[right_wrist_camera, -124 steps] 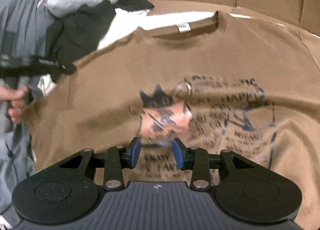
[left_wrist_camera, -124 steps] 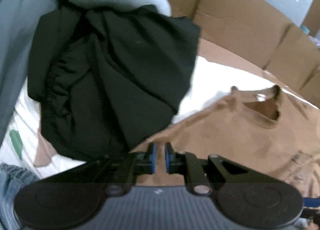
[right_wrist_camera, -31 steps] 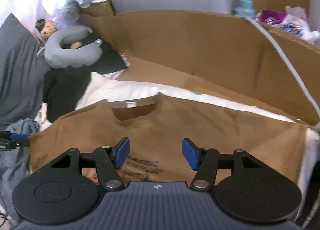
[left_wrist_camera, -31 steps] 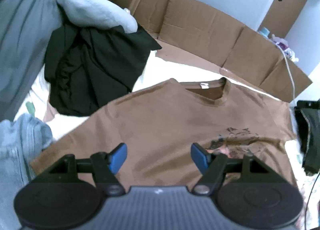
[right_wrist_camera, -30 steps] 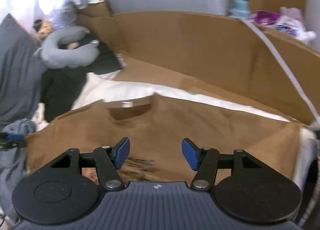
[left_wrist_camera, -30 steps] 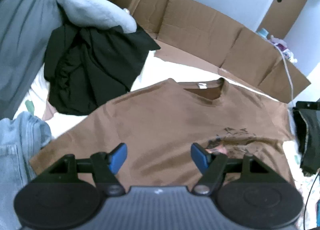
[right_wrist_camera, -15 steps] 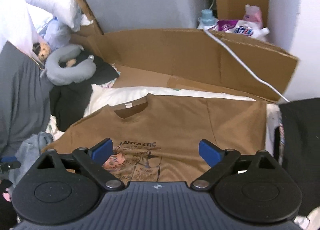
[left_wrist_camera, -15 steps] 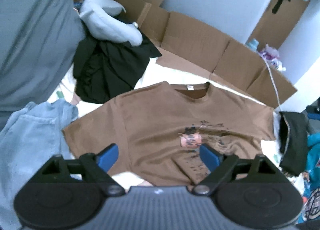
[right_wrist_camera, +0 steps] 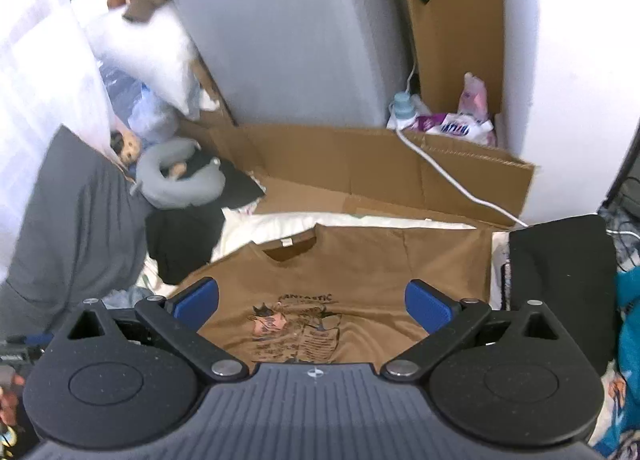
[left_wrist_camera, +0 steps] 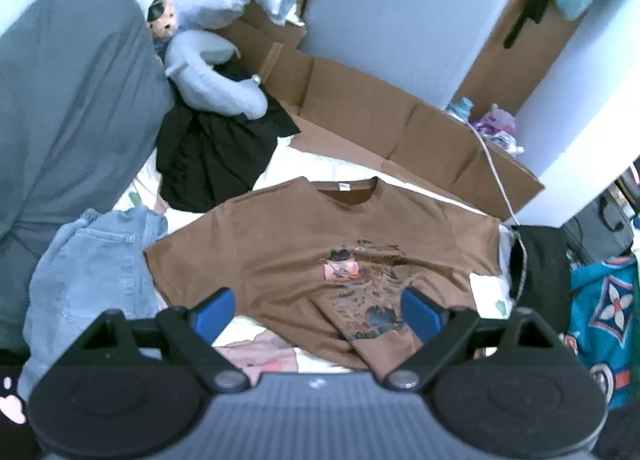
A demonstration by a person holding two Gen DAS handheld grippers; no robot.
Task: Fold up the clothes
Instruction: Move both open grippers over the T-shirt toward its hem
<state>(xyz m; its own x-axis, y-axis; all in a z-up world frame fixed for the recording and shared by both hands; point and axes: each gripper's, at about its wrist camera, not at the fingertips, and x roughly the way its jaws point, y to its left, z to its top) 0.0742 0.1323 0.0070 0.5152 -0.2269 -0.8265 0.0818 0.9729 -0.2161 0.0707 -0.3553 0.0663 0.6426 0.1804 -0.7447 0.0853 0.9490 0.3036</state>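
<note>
A brown T-shirt (left_wrist_camera: 288,244) with a dark print on its chest lies spread flat, front up, on white bedding (right_wrist_camera: 272,227), collar toward the cardboard. Its near right hem is turned up in a small fold. My left gripper (left_wrist_camera: 316,310) hangs high above the shirt's near edge, wide open, nothing between its blue pads. Over the same brown T-shirt (right_wrist_camera: 368,260), my right gripper (right_wrist_camera: 312,302) also stands high. Its jaws are opening wide and hold nothing. Neither gripper touches the cloth.
A black garment (left_wrist_camera: 212,163) and a grey neck pillow (left_wrist_camera: 216,87) lie beyond the shirt's left sleeve. Pale blue jeans (left_wrist_camera: 88,272) sit at the near left. A cardboard wall (left_wrist_camera: 400,131) stands behind; a black folded item (left_wrist_camera: 544,260) and teal cloth (left_wrist_camera: 604,300) lie right.
Both grippers have risen well above the shirt and pulled back, so the whole shirt now shows. Their jaws have spread much wider than a second ago.
</note>
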